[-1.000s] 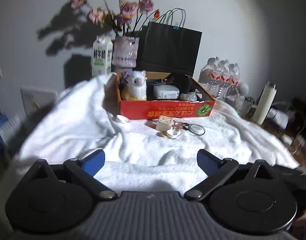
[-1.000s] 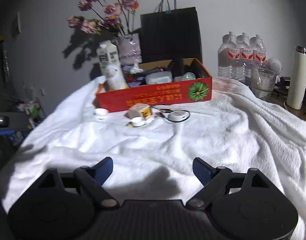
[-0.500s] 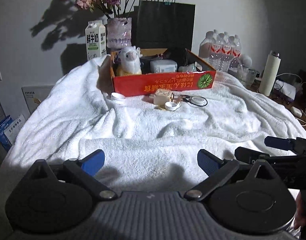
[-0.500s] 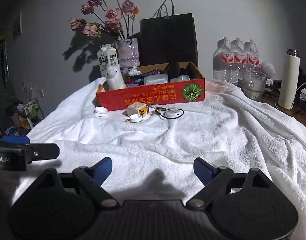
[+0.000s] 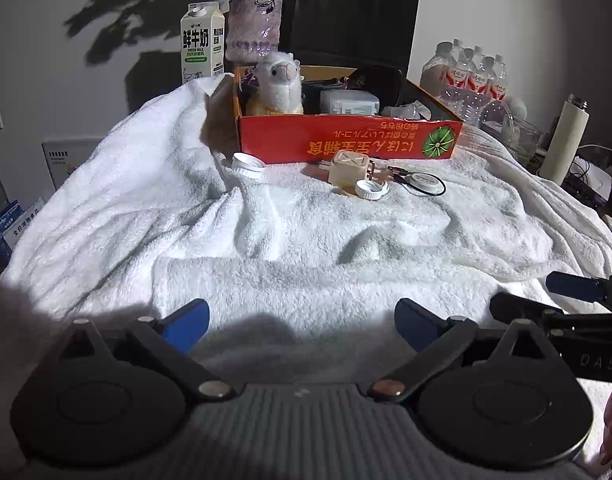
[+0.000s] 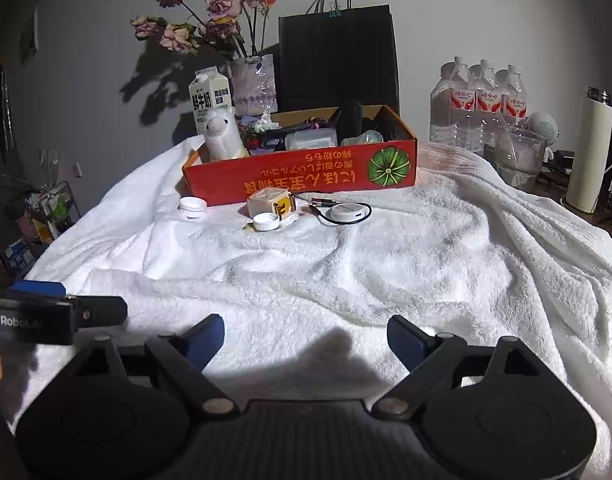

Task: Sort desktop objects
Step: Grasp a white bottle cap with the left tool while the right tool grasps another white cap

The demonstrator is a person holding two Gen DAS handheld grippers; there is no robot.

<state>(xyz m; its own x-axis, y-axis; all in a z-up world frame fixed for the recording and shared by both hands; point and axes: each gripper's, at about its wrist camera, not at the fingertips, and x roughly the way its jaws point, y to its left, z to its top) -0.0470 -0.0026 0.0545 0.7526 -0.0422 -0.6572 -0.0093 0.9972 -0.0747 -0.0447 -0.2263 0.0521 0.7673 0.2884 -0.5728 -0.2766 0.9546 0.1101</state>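
A red cardboard box (image 5: 345,144) (image 6: 306,178) stands at the far side of a white towel, holding a plush alpaca (image 5: 278,86) (image 6: 222,134) and other items. In front of it lie a white jar lid (image 5: 248,164) (image 6: 192,208), a cream plug adapter (image 5: 349,166) (image 6: 272,202), a white bottle cap (image 5: 371,189) (image 6: 266,222) and a round white charger with a black cable (image 5: 423,181) (image 6: 345,212). My left gripper (image 5: 302,326) is open over the near towel, nothing between its blue pads. My right gripper (image 6: 306,338) is open too, equally far from the items.
Behind the box stand a milk carton (image 5: 202,44), a vase of dried flowers (image 6: 254,80) and a black paper bag (image 6: 337,60). Water bottles (image 6: 481,100), a glass jug (image 6: 519,156) and a cream flask (image 6: 587,148) sit at the right edge. The towel (image 6: 425,264) is wrinkled.
The left gripper has sunk and tipped down, so the box and loose items sit higher in its view. Each gripper has come into the other's view at the edge. The right view barely changed.
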